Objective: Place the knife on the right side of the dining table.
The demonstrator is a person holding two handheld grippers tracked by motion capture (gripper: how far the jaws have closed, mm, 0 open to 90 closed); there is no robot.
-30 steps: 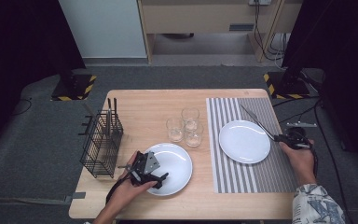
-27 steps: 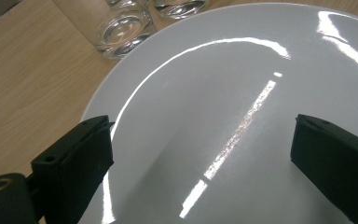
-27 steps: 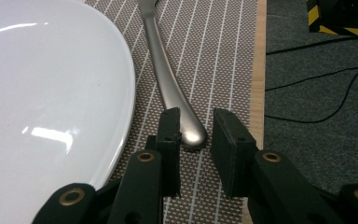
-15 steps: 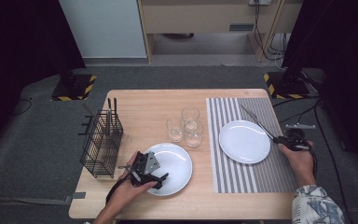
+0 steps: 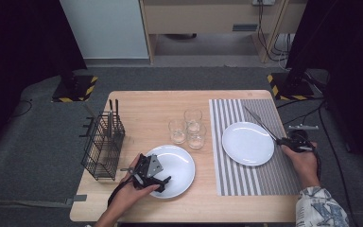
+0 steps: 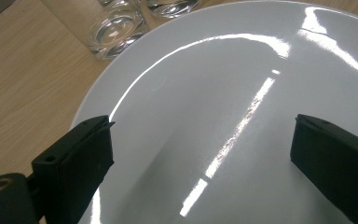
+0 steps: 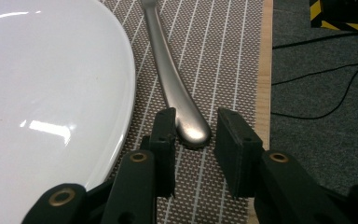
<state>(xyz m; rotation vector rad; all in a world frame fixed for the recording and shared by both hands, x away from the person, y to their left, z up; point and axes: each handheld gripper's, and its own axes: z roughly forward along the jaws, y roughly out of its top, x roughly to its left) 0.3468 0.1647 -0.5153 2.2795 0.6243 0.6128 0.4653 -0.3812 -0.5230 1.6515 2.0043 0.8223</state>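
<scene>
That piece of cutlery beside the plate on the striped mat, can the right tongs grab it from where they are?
Probably yes: the right tongs already straddle the cutlery handle, jaws open on either side of its end, with nothing between; the plate lies clear to one side.

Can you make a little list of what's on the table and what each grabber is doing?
table: wooden
mat: striped, on the right side
right plate: white, on the mat
left plate: white, on bare wood
glasses: three, clustered between the plates
basket: black wire, at the left edge
knife: silver, on the mat beside the right plate
left gripper: jaws wide open over the left plate
right gripper: jaws open around the knife's handle end
</scene>
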